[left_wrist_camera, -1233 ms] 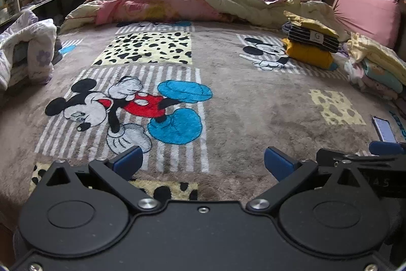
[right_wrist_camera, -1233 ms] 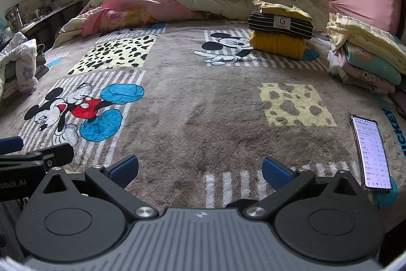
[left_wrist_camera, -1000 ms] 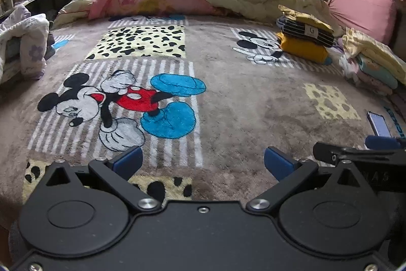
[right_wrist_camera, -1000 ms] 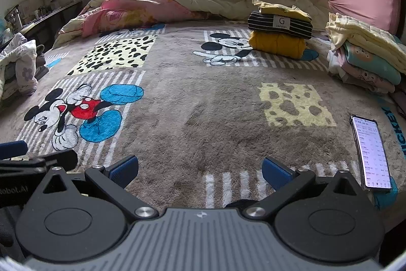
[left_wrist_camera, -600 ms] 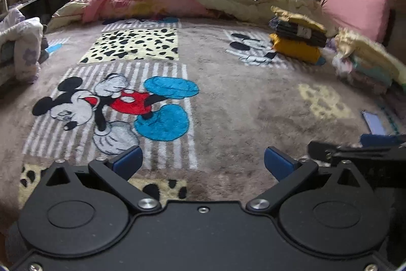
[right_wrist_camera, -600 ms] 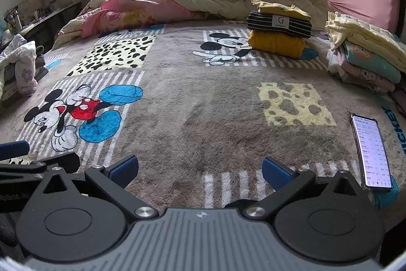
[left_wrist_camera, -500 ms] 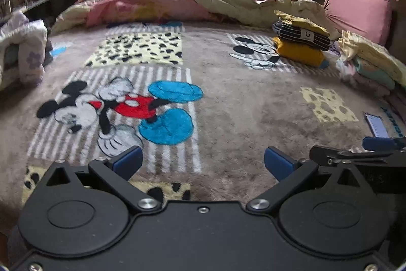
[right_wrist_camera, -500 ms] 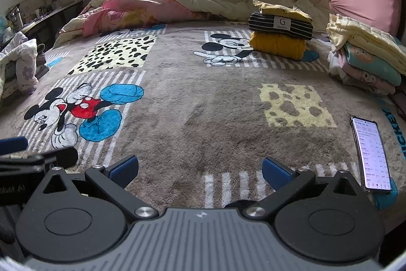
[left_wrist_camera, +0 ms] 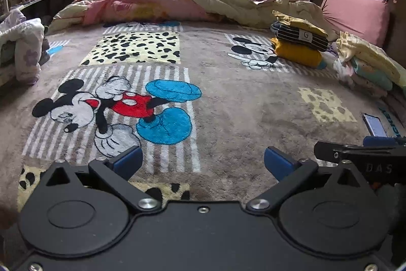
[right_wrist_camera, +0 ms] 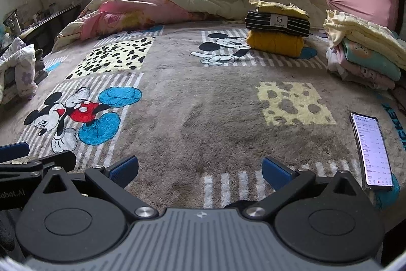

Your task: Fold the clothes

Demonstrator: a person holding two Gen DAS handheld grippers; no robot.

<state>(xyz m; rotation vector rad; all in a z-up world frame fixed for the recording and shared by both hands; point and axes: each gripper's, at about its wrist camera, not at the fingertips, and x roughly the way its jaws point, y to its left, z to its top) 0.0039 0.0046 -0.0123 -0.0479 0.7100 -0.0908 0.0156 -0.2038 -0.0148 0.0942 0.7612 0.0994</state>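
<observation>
bedroom light fell on a cartoon blanket [right_wrist_camera: 203, 123], bare for folding. left claw [left_wrist_camera: 201, 160] and right claw [right_wrist_camera: 200, 170] hovered empty, jaws apart; folded clothes [right_wrist_camera: 277, 28] sat stacked far right, out of the way.

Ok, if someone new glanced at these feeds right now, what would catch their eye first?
Probably the big cartoon-mouse blanket covering the bed, with the red-and-blue mouse figure at near left. Next, the folded stack of yellow, striped and mustard clothes at far right, a looser pastel pile beside it, and a lit phone lying at the near right edge. Both the left tool and right tool hover open and empty.
</observation>
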